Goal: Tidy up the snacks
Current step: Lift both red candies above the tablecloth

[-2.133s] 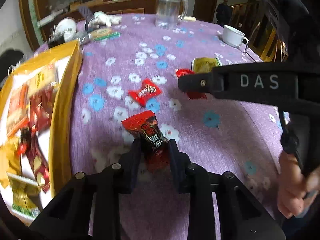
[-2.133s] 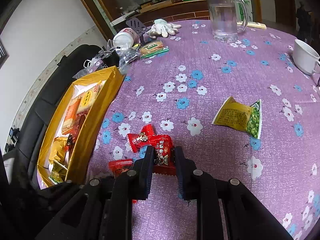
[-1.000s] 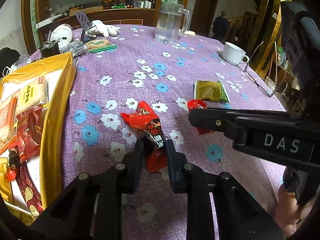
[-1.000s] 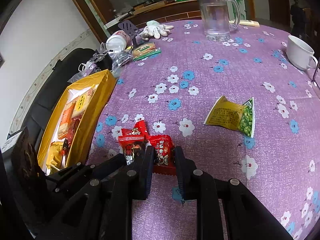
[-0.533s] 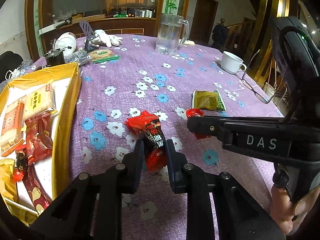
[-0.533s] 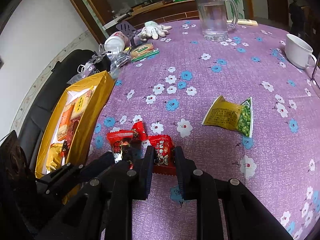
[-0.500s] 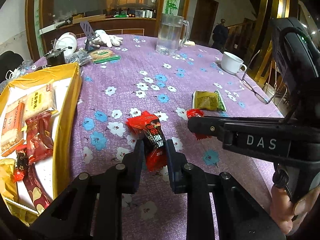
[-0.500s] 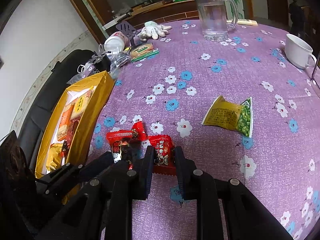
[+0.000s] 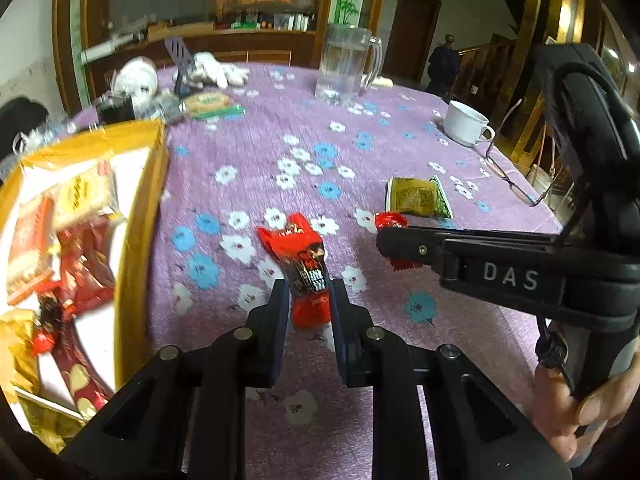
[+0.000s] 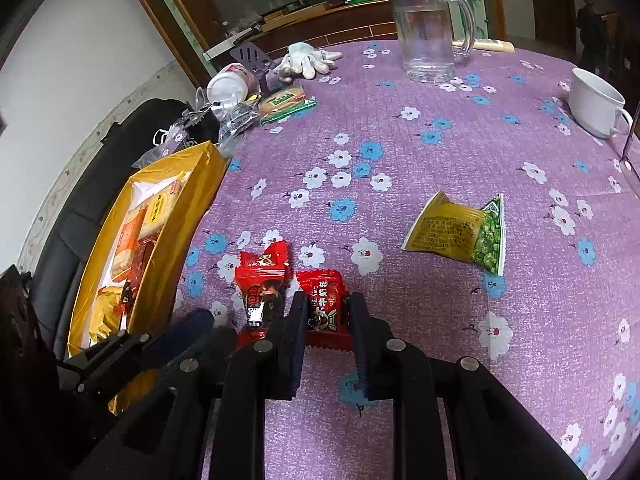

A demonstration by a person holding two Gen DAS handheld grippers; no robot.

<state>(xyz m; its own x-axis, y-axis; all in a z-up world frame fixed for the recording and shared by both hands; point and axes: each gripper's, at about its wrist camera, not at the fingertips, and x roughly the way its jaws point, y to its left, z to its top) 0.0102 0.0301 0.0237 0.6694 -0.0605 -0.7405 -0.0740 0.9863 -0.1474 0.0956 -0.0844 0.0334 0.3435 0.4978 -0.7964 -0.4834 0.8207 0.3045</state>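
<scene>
- Fingers of your left gripper (image 9: 306, 304) pinch the red-black snack (image 9: 301, 264) by its tail, frame centre; it could swing loose.
- Right gripper (image 10: 326, 312) clamps the red candy (image 10: 323, 300), lower centre; the yellow box (image 10: 176, 216) wall at left may snag either.

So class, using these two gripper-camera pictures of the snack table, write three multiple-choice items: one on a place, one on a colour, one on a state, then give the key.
1. Where does the yellow box sit relative to the green snack bag in the right wrist view?
A. left
B. right
C. on top of it

2. What colour is the cup?
A. blue
B. white
C. red

3. What is the left gripper doing?
A. open above the table
B. shut on a red candy
C. shut on the glass jug

Key: A, the box lies at the table's left edge; B, the cup is plain white; B, its fingers pinch the red wrapper.
</scene>
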